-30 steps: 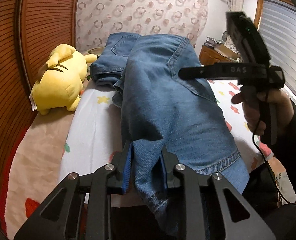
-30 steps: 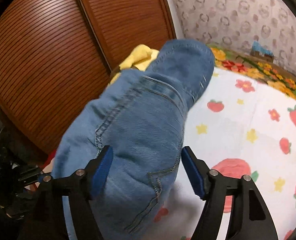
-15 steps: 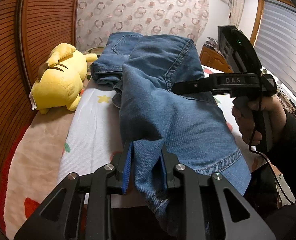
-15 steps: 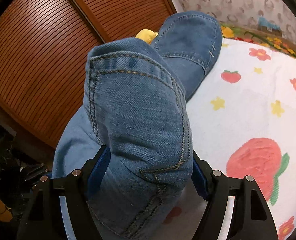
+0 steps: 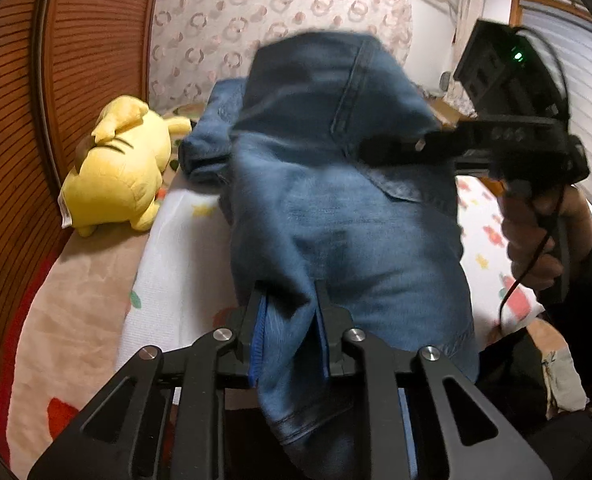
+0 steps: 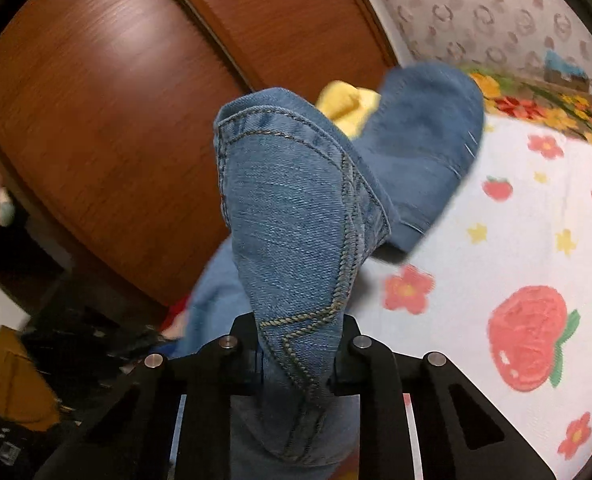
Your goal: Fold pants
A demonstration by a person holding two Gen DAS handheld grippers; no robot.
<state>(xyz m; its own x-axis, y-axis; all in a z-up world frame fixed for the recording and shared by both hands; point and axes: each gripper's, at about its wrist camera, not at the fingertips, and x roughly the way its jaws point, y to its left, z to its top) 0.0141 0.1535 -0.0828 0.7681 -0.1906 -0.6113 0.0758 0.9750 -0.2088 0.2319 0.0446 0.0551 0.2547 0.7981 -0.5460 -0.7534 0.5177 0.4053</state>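
Right gripper newly clamped on jeans

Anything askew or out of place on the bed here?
Nothing stands out. The jeans are bunched mid-fold, clamped by the left gripper and the closing right gripper; the yellow plush lies at the bed's edge.

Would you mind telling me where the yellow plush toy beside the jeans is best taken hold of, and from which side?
Probably by the rounded back of the yellow plush toy, coming from the bed side. It lies on its side against the wooden wall, so that side is blocked, and the jeans crowd the end by its ear. The soft bulge facing the open bedspread should squeeze easily between the fingers.
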